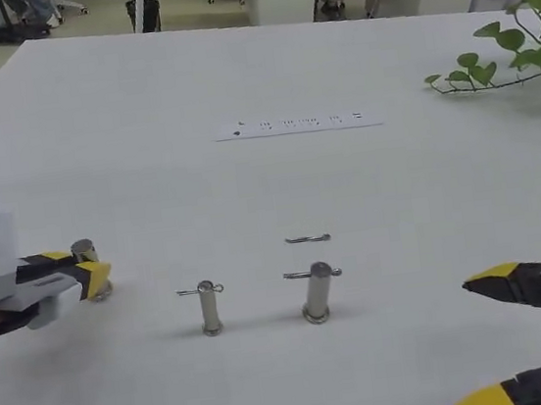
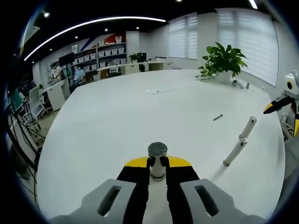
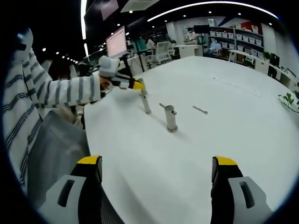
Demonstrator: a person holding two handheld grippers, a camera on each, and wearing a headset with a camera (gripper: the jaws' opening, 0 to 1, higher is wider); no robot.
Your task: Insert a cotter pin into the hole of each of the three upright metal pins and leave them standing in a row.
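left gripper (image 1: 94, 274): jaws narrow, clamped on the shank of the third metal pin (image 2: 157, 158), which is held upright. no cotter pin is seen through it. whether its foot touches the table (image 1: 249, 185) cannot be told.

right gripper (image 3: 156, 165): jaws wide apart, holding nothing, low over the table on the person's side.

between the two grippers stand two more pins, apart from each other. the first pin (image 1: 210, 311), closer to the left gripper, carries a fitted cotter (image 1: 199, 290) crosswise near its head. the second pin (image 1: 316, 296), closer to the right gripper, carries a second fitted cotter (image 1: 311, 274) the same way.

a loose cotter pin (image 1: 308, 239) lies flat just beyond the second pin, ahead of the right gripper and well apart from it.

assessment: two of three pins appear complete. outstanding: take up the loose cotter pin, pass it through the held pin's hole, and leave that pin standing in line with the others.
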